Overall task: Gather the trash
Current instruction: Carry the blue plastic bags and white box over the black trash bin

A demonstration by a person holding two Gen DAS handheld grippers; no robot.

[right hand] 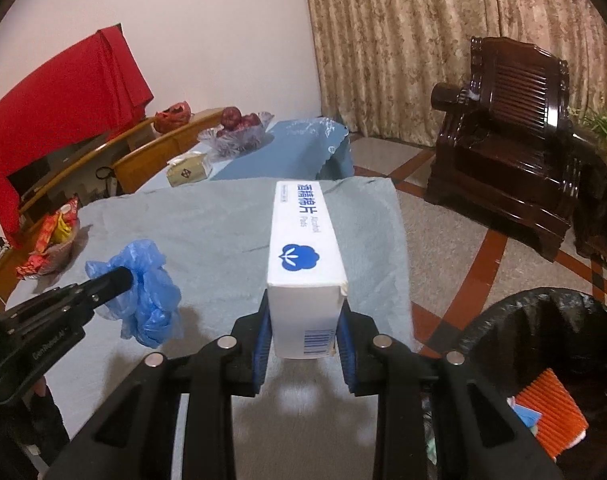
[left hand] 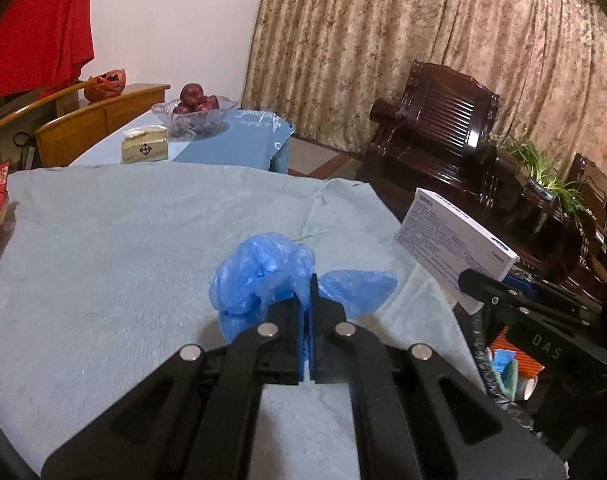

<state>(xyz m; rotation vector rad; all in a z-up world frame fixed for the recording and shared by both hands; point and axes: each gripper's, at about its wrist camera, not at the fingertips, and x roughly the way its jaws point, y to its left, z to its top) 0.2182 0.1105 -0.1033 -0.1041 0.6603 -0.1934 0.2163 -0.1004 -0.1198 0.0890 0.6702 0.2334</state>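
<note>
Now left tool [left hand: 306,300] pinching blue bag [left hand: 259,272]; right tool [right hand: 305,336] gripping box [right hand: 305,264]

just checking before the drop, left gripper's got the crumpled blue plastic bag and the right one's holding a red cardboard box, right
Not quite: the box clamped in the right gripper is white cardboard with blue print, not red, as the right wrist view shows. The left gripper is indeed shut on the crumpled blue plastic bag.

Left gripper [left hand: 306,300] is clamped tight on a crumpled blue plastic bag [left hand: 263,268], held above the grey fleece-covered table [left hand: 103,248]. To its right, the right gripper [left hand: 473,280] grips a white rectangular cardboard box [left hand: 451,240] beside a black-lined bin [left hand: 503,372].
</note>
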